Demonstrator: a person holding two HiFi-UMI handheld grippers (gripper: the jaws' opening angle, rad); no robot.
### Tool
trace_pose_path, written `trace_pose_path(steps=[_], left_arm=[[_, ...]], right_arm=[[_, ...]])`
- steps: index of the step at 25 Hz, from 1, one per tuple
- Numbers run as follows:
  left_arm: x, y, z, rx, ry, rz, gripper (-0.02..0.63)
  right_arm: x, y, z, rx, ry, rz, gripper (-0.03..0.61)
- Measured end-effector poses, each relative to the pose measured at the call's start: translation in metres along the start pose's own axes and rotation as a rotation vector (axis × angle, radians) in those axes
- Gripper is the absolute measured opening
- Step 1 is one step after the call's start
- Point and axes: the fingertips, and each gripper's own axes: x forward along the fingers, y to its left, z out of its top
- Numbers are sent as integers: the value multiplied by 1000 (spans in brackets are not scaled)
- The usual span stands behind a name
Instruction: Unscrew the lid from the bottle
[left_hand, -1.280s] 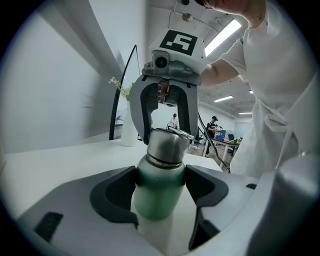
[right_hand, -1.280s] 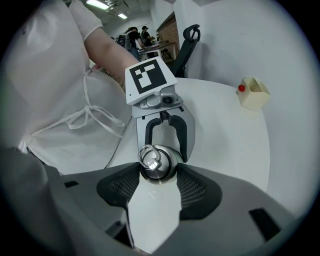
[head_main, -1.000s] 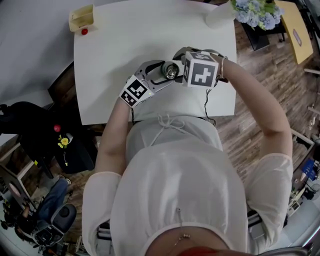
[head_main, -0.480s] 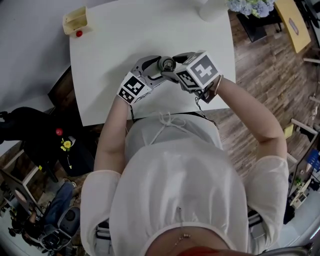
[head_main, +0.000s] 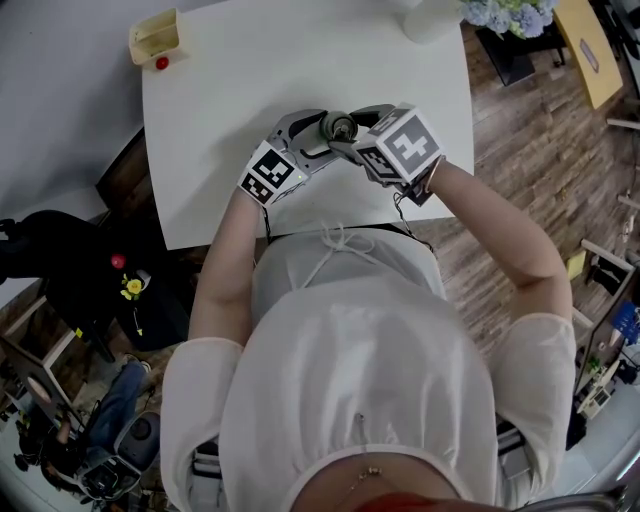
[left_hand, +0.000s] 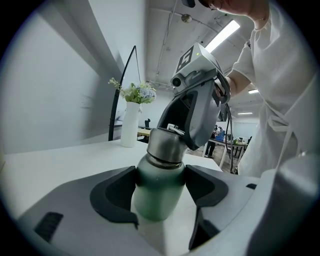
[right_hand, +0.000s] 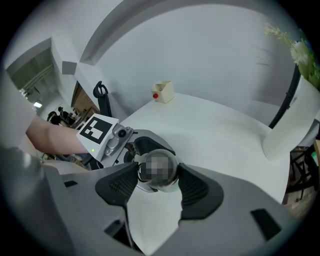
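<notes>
The left gripper (left_hand: 160, 189) clamps the upright bottle (left_hand: 152, 200). The right gripper (right_hand: 158, 175), its jaws just closing, pinches the lid (left_hand: 162, 146) from 3 o'clock.

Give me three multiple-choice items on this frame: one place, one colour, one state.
1. Where on the table is the yellow box? A far left corner; B near edge; C centre.
2. What colour is the bottle body? A red; B green; C black.
3. What is the left claw doing? A open and empty; B shut on the bottle; C resting on the table.
Answers: 1 A, the head view shows it at that corner. 2 B, the left gripper view shows green below the metal lid. 3 B, both pads press the bottle's sides.
</notes>
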Motion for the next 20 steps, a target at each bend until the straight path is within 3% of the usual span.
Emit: trace_pose_path(steps=[5,13,20], left_arm=[[1,-1,0,-3,-4,-2,328],[1,1,-2,2,-3,7,328],[0,1,-3,0,-5,21,328]], right_arm=[[2,4,-4,-149,85,60,264],[3,7,-4,-508,285,144,262],[4,7,-4,-670,373,225,261]])
